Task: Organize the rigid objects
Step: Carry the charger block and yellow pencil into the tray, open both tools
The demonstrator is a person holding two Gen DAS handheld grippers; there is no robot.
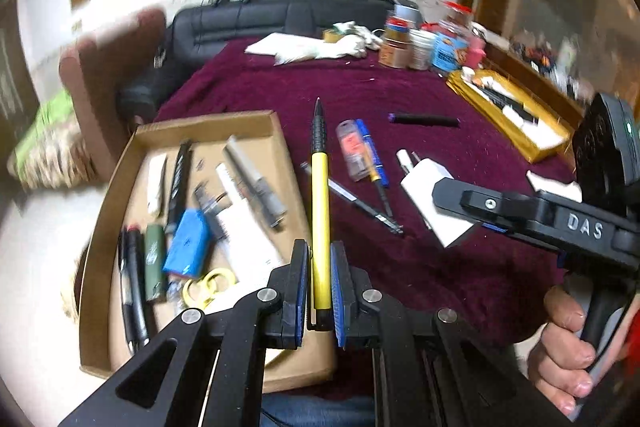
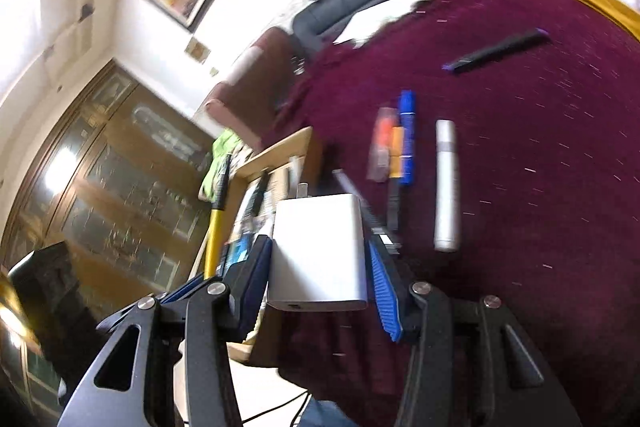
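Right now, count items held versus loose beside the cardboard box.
Held: 2 (yellow pen, left gripper; white charger, right gripper)
Loose: 6 (black marker, blue marker, clear case, orange-handled tool, white tube, black-white pen)
Total: 8

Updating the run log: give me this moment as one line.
left gripper: shut on yellow pen | right gripper: shut on white charger | cardboard tray: part filled | loose pens remain on cloth
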